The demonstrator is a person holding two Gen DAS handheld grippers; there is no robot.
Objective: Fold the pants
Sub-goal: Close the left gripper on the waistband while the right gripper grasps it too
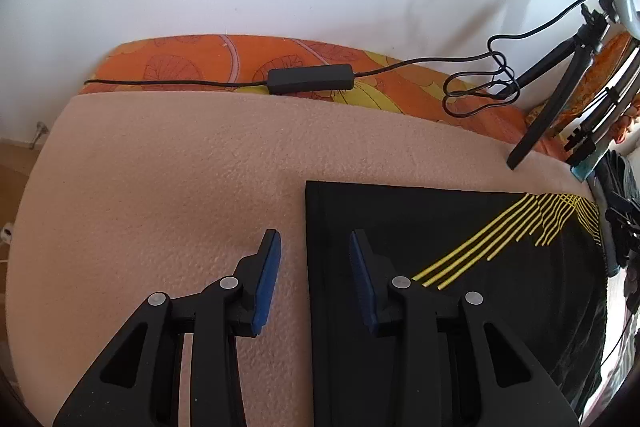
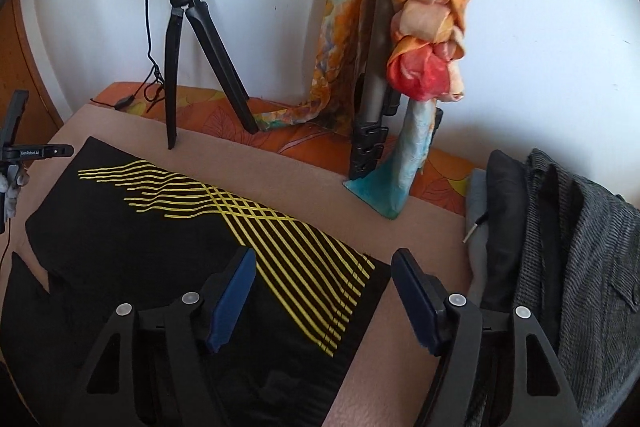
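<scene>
Black pants [image 1: 440,239] with yellow stripes lie flat on a pink blanket [image 1: 180,163]. My left gripper [image 1: 315,247] is open and empty, straddling the pants' left edge. In the right wrist view the pants [image 2: 160,227] spread across the blanket [image 2: 420,223], their striped end near my right gripper [image 2: 324,267], which is open and empty above the pants' right edge. The left gripper [image 2: 16,155] shows at the far left of that view.
A ring light on a black tripod [image 2: 188,39] stands at the blanket's back edge, its cable and control box [image 1: 310,79] lying on the orange sheet. A second tripod with scarves [image 2: 428,15] stands behind. Dark and grey clothes [image 2: 568,247] are piled at the right.
</scene>
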